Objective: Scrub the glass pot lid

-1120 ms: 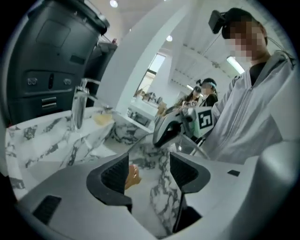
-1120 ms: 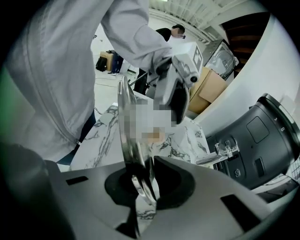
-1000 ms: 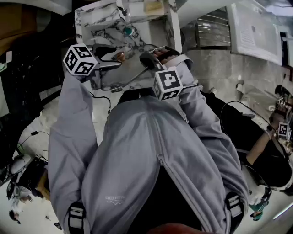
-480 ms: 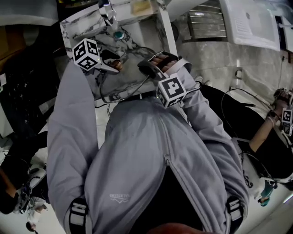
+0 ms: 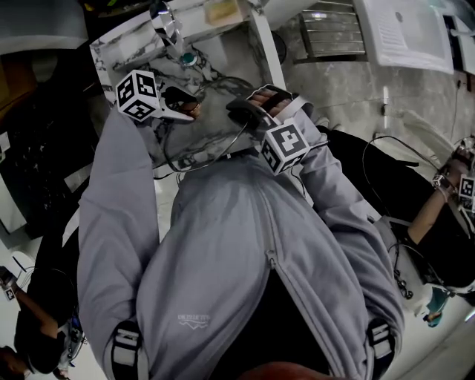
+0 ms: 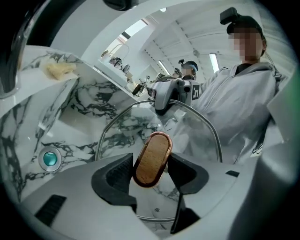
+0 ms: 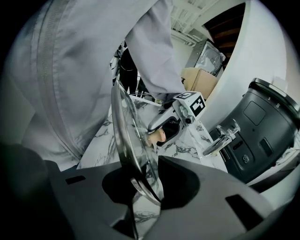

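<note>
The glass pot lid [image 5: 211, 137] stands almost on edge over the marble sink, held between both grippers. My left gripper [image 6: 151, 176] is closing on the lid's wooden knob [image 6: 152, 159], and both pads touch it. In the head view the left gripper [image 5: 189, 110] is left of the lid and the right gripper [image 5: 241, 115] is at its right rim. My right gripper [image 7: 145, 187] is opening; the lid's metal rim [image 7: 140, 180] runs between its jaws with a dark gap on the left side. The glass [image 7: 126, 126] rises away from it toward the knob [image 7: 157, 137].
The marble sink [image 5: 159, 141] has a teal drain plug [image 6: 49, 158] and a chrome faucet [image 5: 165, 18] at its back. A yellow sponge [image 6: 58, 70] lies on the ledge. A metal dish rack [image 5: 334, 37] stands on the right, and a black appliance [image 7: 262, 131] beside the sink. Another person [image 5: 445, 223] is at far right.
Both grippers have stayed on the lid over the sink. They and the lid sit slightly lower and to the right in the head view as the camera shifted.
</note>
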